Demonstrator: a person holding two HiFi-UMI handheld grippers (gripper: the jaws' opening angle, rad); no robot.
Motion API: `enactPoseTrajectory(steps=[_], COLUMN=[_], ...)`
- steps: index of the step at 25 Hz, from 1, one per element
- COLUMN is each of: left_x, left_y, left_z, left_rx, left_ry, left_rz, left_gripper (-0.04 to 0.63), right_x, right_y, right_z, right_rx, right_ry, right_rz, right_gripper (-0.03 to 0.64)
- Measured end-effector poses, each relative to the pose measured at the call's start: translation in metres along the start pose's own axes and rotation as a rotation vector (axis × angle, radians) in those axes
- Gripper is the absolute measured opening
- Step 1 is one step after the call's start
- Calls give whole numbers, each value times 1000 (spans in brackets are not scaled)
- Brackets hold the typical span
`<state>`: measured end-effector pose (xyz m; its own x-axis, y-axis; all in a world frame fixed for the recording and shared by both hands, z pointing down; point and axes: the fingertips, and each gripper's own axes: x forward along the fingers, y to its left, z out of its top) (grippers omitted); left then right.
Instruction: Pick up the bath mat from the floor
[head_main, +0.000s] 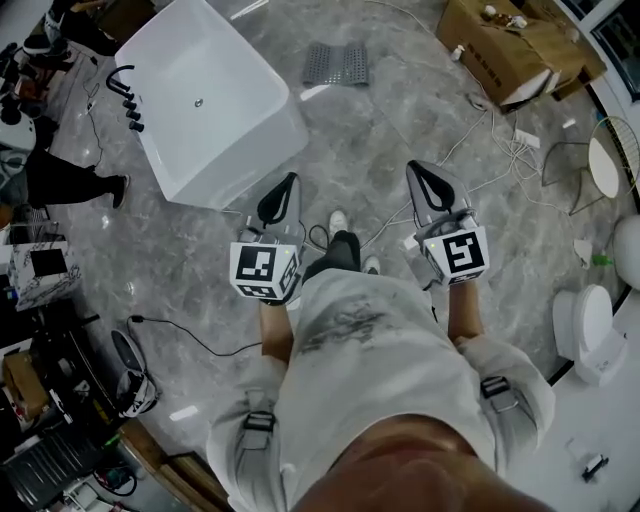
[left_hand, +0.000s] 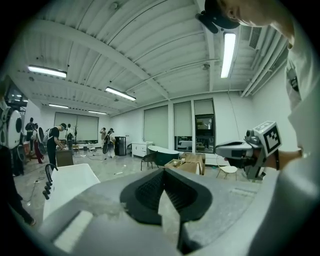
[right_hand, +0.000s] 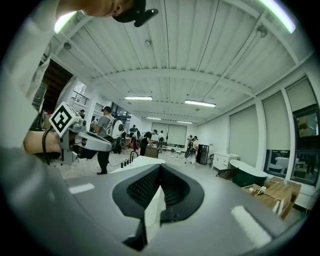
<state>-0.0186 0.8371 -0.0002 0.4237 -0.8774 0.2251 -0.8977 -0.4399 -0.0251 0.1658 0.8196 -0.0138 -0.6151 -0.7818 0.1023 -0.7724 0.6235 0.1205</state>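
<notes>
The bath mat (head_main: 336, 63), a grey perforated rectangle, lies flat on the marble floor far ahead, just right of the white bathtub (head_main: 210, 95). My left gripper (head_main: 290, 180) and right gripper (head_main: 417, 170) are held side by side at waist height, pointing forward and well short of the mat. Both are shut with nothing between the jaws. In the left gripper view the left gripper (left_hand: 163, 171) points level across the room, and the right gripper (left_hand: 250, 149) shows at the right. The right gripper (right_hand: 160, 168) likewise looks level. Neither gripper view shows the mat.
A cardboard box (head_main: 510, 45) stands at the back right, with white cables (head_main: 495, 135) trailing across the floor beside it. A toilet (head_main: 590, 330) and a round white chair (head_main: 605, 165) are at the right. A person (head_main: 70, 180) stands at the left, near cluttered equipment.
</notes>
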Motion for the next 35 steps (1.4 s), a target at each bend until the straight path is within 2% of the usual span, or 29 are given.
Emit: enactPoseTrajectory(steps=[6,13,19,26,32,35], left_x=[55,115,146,195,248,279], left_y=[43,99,139,151,157,153], left_z=[2,24,30,33,41,48], left_rx=[-12,7,-28,-42,-49,-48], left_ry=[-5,-23,-9,14,15,18], left_rz=[-21,-55,-59,-45,-7,5], left_gripper=[3,3,3,3,3,3], right_x=[55,127,178,211,251,265], right_y=[-24,-47,-59,-101,-144,-171], right_z=[-8,7,13,3,-2,-4], right_rx=[-8,2,-24,-22,16,-3], right_ry=[39,12,24,43,14,24], right_rz=[-20,-39,-49,-43,24,49], right_gripper=[2,2,2,2,2,2])
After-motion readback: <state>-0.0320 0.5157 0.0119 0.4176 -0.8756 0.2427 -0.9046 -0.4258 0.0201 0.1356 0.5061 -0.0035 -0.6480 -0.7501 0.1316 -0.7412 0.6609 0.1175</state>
